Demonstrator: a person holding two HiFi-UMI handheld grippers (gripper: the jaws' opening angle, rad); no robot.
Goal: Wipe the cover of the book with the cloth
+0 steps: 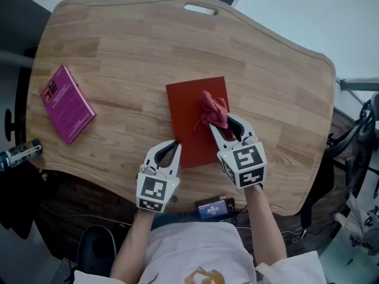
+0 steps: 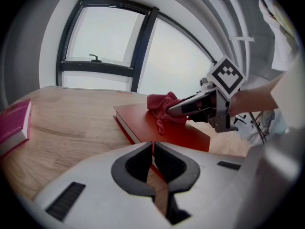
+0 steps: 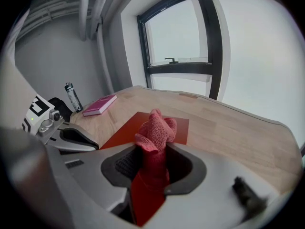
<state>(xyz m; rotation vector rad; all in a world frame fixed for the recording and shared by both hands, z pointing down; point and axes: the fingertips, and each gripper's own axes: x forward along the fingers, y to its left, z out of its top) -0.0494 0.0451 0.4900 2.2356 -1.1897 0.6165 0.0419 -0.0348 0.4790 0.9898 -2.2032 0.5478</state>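
A red book [image 1: 192, 123] lies flat in the middle of the wooden table [image 1: 130, 46]. My right gripper [image 1: 220, 123] is shut on a crumpled red cloth [image 1: 213, 111], which rests on the right part of the book's cover. In the right gripper view the cloth [image 3: 155, 130] bulges up out of the jaws over the book [image 3: 128, 130]. My left gripper [image 1: 176, 147] is shut, its tips against the book's near-left edge. The left gripper view shows the book [image 2: 143, 123], the cloth [image 2: 159, 106] and the right gripper [image 2: 190, 109] beyond the jaws.
A pink book [image 1: 66, 103] lies near the table's left edge. A bottle [image 1: 18, 152] sits just off the left side. A slot [image 1: 200, 9] is cut at the far edge. A small dark device [image 1: 214, 207] sits at the near edge, by the person's body.
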